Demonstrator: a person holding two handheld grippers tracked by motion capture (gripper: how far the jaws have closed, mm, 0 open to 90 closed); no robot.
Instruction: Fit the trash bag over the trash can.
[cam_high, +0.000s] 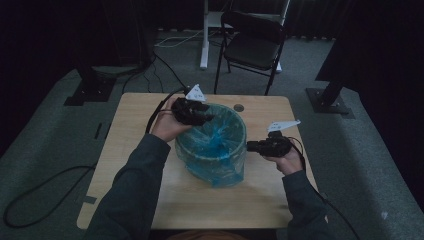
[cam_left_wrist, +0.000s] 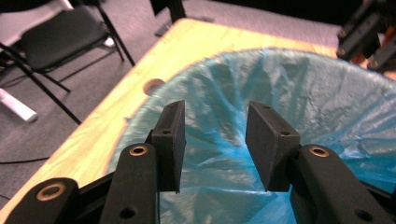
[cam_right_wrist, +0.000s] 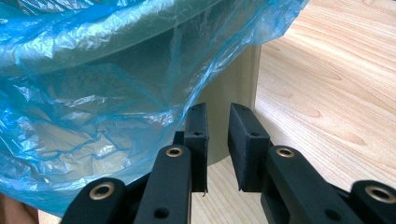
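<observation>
A round bin lined with a blue plastic bag stands in the middle of the wooden table. My left gripper hovers over the bin's far left rim. Its jaws are open above the bag, with nothing between them. My right gripper sits level against the bin's right side. Its jaws stand a narrow gap apart, close to the bin's pale wall. The bag's loose skirt hangs just left of them, and nothing is pinched. The right gripper also shows beyond the bin.
A round hole marks the table behind the bin. A black folding chair stands past the table's far edge. Cables trail over the grey carpet at the left. Bare wood lies in front of the bin.
</observation>
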